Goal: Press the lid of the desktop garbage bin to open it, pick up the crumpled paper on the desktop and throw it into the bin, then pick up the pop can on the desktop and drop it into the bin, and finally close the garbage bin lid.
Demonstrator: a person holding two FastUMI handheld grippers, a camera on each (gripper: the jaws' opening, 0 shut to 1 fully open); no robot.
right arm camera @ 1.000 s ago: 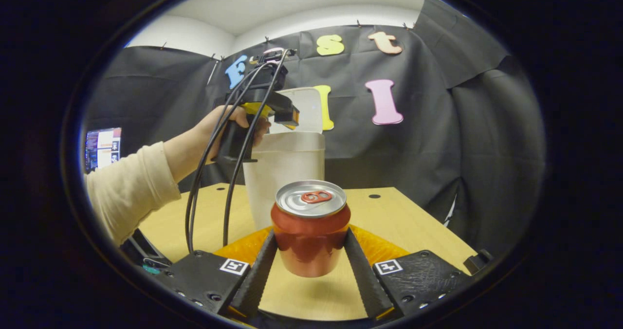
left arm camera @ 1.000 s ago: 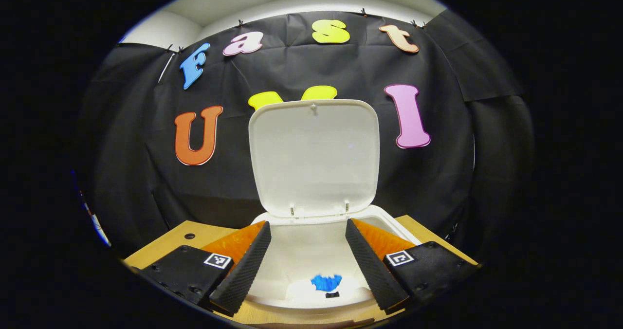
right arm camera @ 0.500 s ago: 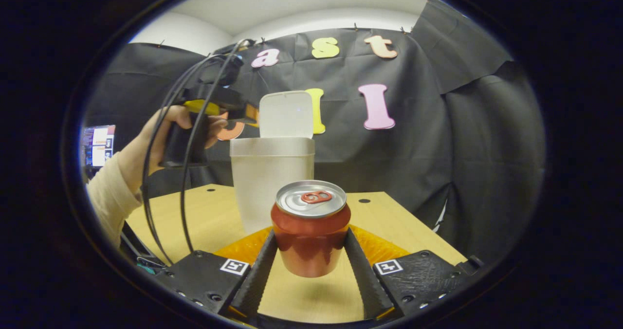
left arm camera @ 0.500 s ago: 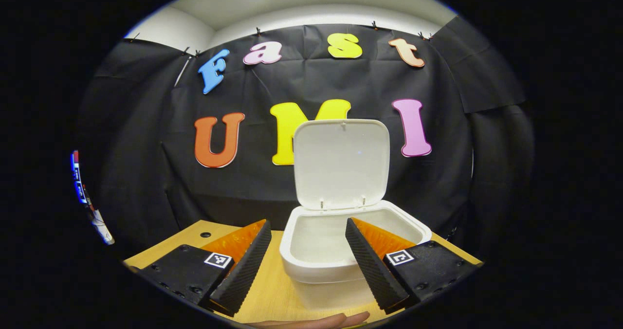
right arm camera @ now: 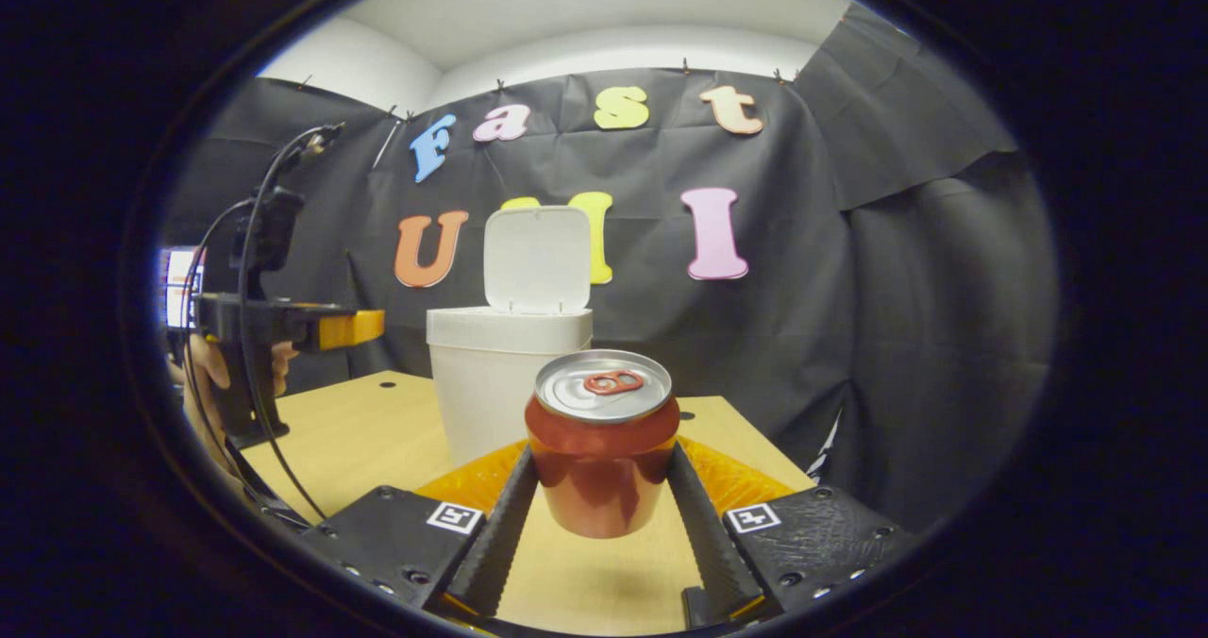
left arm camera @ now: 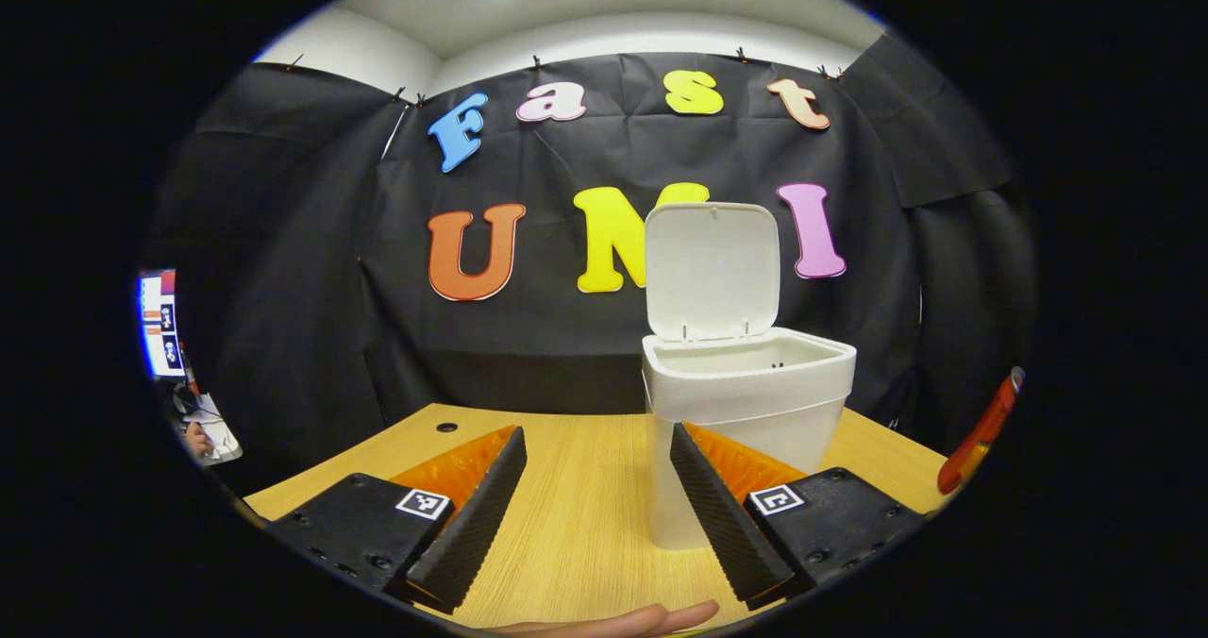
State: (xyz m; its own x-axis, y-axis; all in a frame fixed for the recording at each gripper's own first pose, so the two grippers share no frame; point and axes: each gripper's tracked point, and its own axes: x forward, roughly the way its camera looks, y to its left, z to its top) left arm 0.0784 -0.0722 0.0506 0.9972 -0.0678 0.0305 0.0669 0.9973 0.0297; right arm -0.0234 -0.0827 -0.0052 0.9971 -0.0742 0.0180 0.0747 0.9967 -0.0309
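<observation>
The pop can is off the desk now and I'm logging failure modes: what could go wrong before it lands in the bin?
The pop can hangs between the right gripper fingers, gripped low, so it might tip or slip. The bin is light-looking; a knock on its rim could shove it. The upright lid could get bumped shut.

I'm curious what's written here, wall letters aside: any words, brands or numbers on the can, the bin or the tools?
On the pop can: nothing readable on its red side or top.
On the bin and lid: plain white, none.
On the left hand-held gripper: square markers, black-and-white patterns, not words.
On the screen at the edge: too small to read.
</observation>
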